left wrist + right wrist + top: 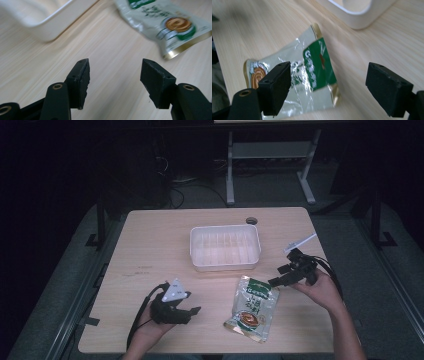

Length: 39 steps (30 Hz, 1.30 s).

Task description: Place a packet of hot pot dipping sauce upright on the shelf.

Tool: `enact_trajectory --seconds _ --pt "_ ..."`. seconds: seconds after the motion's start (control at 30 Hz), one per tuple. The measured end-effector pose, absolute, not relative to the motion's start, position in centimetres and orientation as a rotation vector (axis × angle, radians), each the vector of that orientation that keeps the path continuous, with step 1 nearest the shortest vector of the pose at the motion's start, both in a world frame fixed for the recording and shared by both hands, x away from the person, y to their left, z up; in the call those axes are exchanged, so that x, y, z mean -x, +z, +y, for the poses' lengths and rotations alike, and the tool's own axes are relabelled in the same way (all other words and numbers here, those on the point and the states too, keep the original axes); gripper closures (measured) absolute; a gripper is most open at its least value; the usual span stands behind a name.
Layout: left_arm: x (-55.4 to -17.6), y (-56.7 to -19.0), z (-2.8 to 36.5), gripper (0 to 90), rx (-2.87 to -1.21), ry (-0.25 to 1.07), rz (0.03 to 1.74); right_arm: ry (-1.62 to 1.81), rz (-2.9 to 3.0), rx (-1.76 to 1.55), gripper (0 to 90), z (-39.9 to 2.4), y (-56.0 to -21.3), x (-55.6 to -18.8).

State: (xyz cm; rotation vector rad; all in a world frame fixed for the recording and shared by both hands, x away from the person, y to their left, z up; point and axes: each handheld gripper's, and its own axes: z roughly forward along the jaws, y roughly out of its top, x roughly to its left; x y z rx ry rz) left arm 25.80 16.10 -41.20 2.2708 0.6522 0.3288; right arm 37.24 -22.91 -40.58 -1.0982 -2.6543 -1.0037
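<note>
Nearest the camera in the high view, the person's left hand comes in over the near edge of the table [150, 240] holding the left tongs [192, 310], which bear a grey three-cornered plate [174, 291] on top and trail a black cable [137, 317] back toward the wrist. Their jaws point right, toward the pouch [252, 307]. In the left gripper view the left tongs [113, 75] stand apart with nothing between the two black pads, only bare wood under the gap; the pouch [170, 27] lies beyond them to the right and the tray [47, 22] to the far left.

The pouch is a flat silver-green food packet with a green label and a round brown picture, lying on the table near the front edge, a little right of the middle and just nearer than the tray [225, 247].

The right tongs [274, 281], held in the right hand [320, 290], point left at the pouch's far right corner. In the right gripper view the right tongs [328, 83] are wide apart and clamped on nothing; the pouch [312, 75] lies below, between and behind the two pads, with the left pad in front of it. Whether a pad touches it I cannot tell.

The white tray sits empty at mid-table, farther off than the pouch.
</note>
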Motion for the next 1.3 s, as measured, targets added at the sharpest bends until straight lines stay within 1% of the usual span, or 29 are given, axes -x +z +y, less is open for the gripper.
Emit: enact_trajectory --seconds 0.03,0.07,0.1,0.13,0.17,0.2,0.27,0.33,0.37,0.4,0.43,0.47,0.5,0.67,0.7,0.73,0.77,0.8,0.87,0.93,1.13,1.2,1.23,1.27,1.3 --pt "-25.5 -40.9 14.7 41.5 -2.280 0.329 0.609 -0.948 -2.684 1.085 20.5 -21.9 -40.7 -37.8" --pt "-25.5 -40.9 14.7 42.4 -2.280 0.329 0.609 -0.948 -2.684 1.085 20.5 -21.9 -40.7 -37.8" --pt "-25.4 -40.8 13.9 42.4 -2.282 0.326 0.585 -0.931 -2.699 1.077 20.5 -21.7 -40.8 -37.9" --pt "-25.3 -40.9 12.8 44.9 -2.292 0.313 0.565 -0.898 -2.710 1.057 22.1 -21.2 -41.3 -37.9" --pt "-25.3 -40.9 12.8 46.3 -2.292 0.313 0.565 -0.898 -2.710 1.057 22.1 -21.2 -41.3 -37.9" --pt "-25.3 -41.1 12.1 46.3 -2.299 0.304 0.550 -0.891 -2.714 1.053 22.1 -21.2 -41.5 -37.8" --pt "-25.4 -41.8 10.4 49.4 -2.313 0.265 0.525 -0.857 -2.708 1.068 24.0 -21.6 -42.8 -37.6" --pt "-25.3 -42.2 9.7 50.1 -2.318 0.247 0.509 -0.839 -2.715 1.079 24.1 -21.6 -43.0 -37.6" --pt "-25.3 -42.5 9.1 51.0 -2.322 0.237 0.500 -0.846 -2.723 1.085 25.4 -21.7 -43.5 -37.4" --pt "-25.2 -42.7 8.6 52.0 -2.325 0.224 0.492 -0.855 -2.707 1.076 28.8 -21.8 -43.7 -37.3" --pt "-25.2 -43.1 7.6 54.1 -2.321 0.200 0.479 -0.832 -2.712 1.070 28.8 -21.7 -44.0 -37.3" --pt "-25.2 -43.1 7.6 55.2 -2.321 0.200 0.479 -0.832 -2.712 1.070 28.8 -21.7 -44.0 -37.3" --pt "-25.2 -43.6 6.6 56.6 -2.334 0.178 0.466 -0.834 -2.721 1.059 30.9 -21.5 -44.1 -37.3" --pt "-25.4 -44.6 5.2 58.9 -2.384 0.162 0.450 -0.825 -2.723 1.028 32.8 -20.9 -44.5 -37.4" --pt "-25.4 -44.8 5.0 58.9 -2.383 0.166 0.456 -0.787 -2.729 1.019 35.0 -20.5 -44.9 -37.4" --pt "-25.4 -44.9 4.9 58.9 -2.393 0.185 0.454 -0.787 -2.729 1.019 35.0 -20.5 -44.9 -37.4" --pt "-25.5 -44.9 4.8 58.8 -2.391 0.183 0.456 -0.774 -2.740 1.012 36.6 -20.4 -45.1 -37.3" --pt "-25.5 -44.8 4.8 58.9 -2.388 0.181 0.459 -0.785 -2.737 0.998 40.4 -20.3 -45.0 -37.3" --pt "-25.6 -44.8 4.8 59.9 -2.383 0.179 0.470 -0.784 -2.736 0.982 42.1 -20.1 -44.9 -37.1" --pt "-25.5 -44.9 4.7 60.2 -2.391 0.199 0.466 -0.785 -2.742 0.953 45.8 -19.8 -44.7 -37.0" --pt "-25.5 -45.0 4.5 60.2 -2.413 0.228 0.457 -0.785 -2.743 0.932 50.1 -19.8 -44.0 -36.5" --pt "-25.4 -45.0 4.4 60.2 -2.426 0.254 0.446 -0.796 -2.745 0.907 53.1 -19.9 -43.5 -36.1" --pt "-25.4 -45.0 4.4 60.1 -2.427 0.259 0.445 -0.810 -2.696 0.891 56.8 -20.0 -43.2 -35.9" --pt "-25.5 -45.1 4.4 60.1 -2.428 0.260 0.444 -0.810 -2.696 0.891 56.8 -20.0 -43.2 -35.9" --pt "-25.5 -45.1 4.4 60.2 -2.428 0.260 0.444 -0.811 -2.666 0.870 60.0 -20.0 -43.1 -35.7"
